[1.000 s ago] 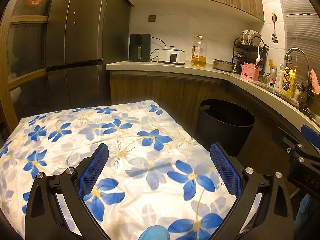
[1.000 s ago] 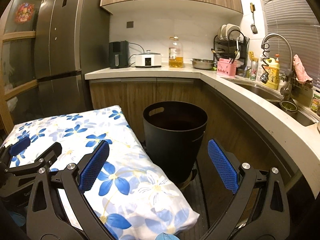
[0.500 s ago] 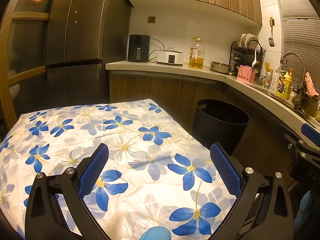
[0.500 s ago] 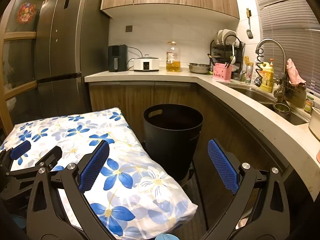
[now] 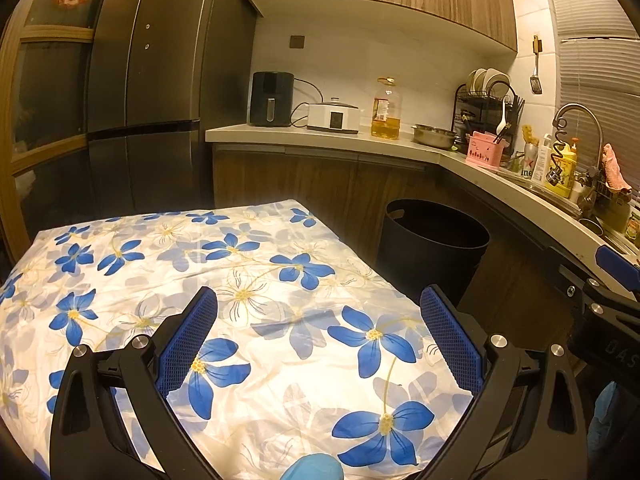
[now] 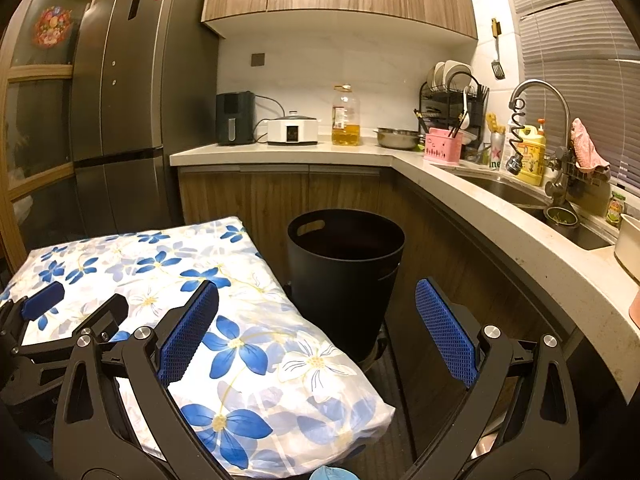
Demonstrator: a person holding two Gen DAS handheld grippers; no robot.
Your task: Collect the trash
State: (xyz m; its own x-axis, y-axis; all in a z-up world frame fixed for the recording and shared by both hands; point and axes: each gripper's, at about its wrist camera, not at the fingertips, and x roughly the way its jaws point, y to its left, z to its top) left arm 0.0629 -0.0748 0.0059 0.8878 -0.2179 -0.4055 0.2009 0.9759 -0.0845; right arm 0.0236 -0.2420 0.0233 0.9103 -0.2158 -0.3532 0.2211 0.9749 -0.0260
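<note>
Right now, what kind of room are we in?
A home kitchen, most likely: tall fridge, L-shaped counter with a sink and faucet, and a dish rack by the wall. A black bin stands beside a floral-covered table.

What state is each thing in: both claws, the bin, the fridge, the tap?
Left claw: open, holding nothing.
Right claw: open, holding nothing.
Black bin: upright, no lid, inside too dark to judge.
Fridge: doors shut.
Tap: no water seen running.

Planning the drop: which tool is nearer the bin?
Right. The right tool faces the bin straight ahead; the left tool is over the floral cloth, bin off to its right.
</note>
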